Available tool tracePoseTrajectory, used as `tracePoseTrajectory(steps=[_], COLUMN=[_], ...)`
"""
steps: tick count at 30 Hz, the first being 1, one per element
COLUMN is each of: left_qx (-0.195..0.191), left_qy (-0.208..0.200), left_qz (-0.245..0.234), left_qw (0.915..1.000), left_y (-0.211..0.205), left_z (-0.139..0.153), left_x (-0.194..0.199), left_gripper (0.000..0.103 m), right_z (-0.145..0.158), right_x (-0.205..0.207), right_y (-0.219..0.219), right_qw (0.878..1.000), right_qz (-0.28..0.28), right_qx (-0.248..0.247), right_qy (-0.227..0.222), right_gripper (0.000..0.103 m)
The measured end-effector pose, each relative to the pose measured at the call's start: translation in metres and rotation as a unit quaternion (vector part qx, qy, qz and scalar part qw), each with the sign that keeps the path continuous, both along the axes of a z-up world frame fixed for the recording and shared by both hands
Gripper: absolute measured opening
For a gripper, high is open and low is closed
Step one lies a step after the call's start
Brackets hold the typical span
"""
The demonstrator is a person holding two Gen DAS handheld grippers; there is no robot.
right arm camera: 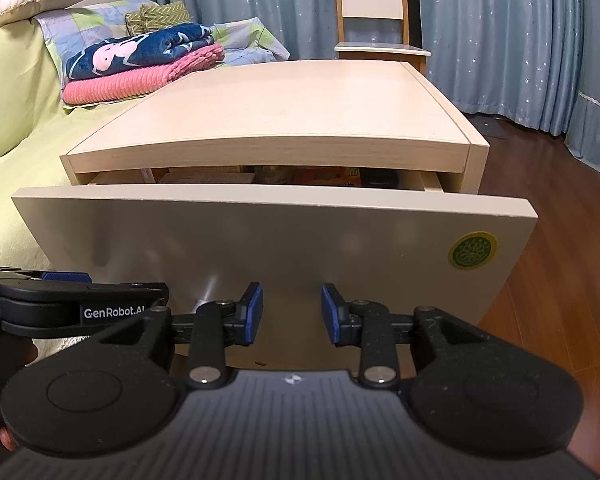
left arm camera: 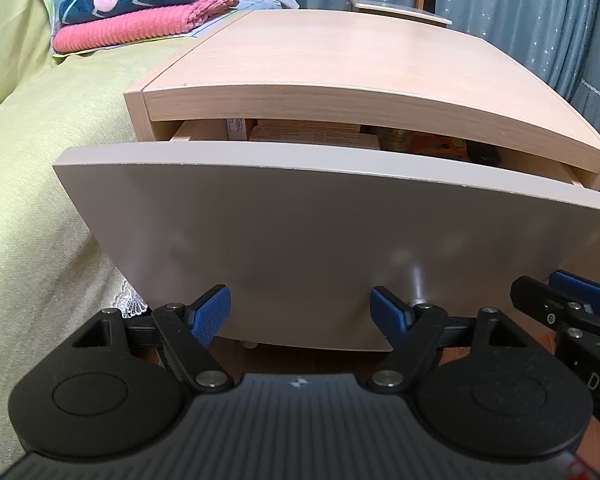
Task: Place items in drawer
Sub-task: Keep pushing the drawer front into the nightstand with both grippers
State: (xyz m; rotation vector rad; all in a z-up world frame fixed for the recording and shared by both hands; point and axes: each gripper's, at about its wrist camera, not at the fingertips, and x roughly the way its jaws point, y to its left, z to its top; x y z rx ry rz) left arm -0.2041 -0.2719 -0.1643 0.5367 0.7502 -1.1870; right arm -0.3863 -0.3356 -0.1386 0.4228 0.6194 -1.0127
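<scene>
A light wooden nightstand (left arm camera: 332,56) (right arm camera: 284,104) has its drawer pulled out a little, with a grey-beige drawer front (left arm camera: 300,240) (right arm camera: 260,240). Through the gap I see boxes and packets (left arm camera: 312,134) (right arm camera: 328,176) inside the drawer. My left gripper (left arm camera: 300,312) is open, empty, its blue pads close to the lower part of the drawer front. My right gripper (right arm camera: 292,312) is also open and empty, just before the drawer front's lower middle. Each gripper shows at the edge of the other's view: the right gripper (left arm camera: 572,304) and the left gripper (right arm camera: 64,292).
A bed with a green cover (left arm camera: 32,168) (right arm camera: 16,128) lies left of the nightstand, with folded pink and blue blankets (left arm camera: 148,4) (right arm camera: 140,60). A chair (right arm camera: 376,20) and blue curtains (right arm camera: 500,32) stand behind. Wooden floor (right arm camera: 560,272) lies to the right. A round sticker (right arm camera: 471,250) marks the drawer front.
</scene>
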Motion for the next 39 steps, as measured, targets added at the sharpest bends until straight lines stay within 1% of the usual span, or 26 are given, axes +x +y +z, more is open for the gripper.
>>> tracePoseTrajectory(steps=[13, 39], left_qx=[0.000, -0.002], left_qy=[0.005, 0.002], left_qz=[0.001, 0.001], left_qw=[1.0000, 1.0000], left_y=[-0.003, -0.010], left_z=[0.001, -0.003], left_x=[0.002, 0.006], left_gripper=[0.079, 0.079], right_z=[0.000, -0.001], right_x=[0.003, 0.008], right_y=[-0.003, -0.010], right_qw=[1.000, 1.000], right_qz=[-0.002, -0.006], right_qx=[-0.002, -0.005], right_qy=[0.001, 0.001], right_gripper=[0.028, 0.028])
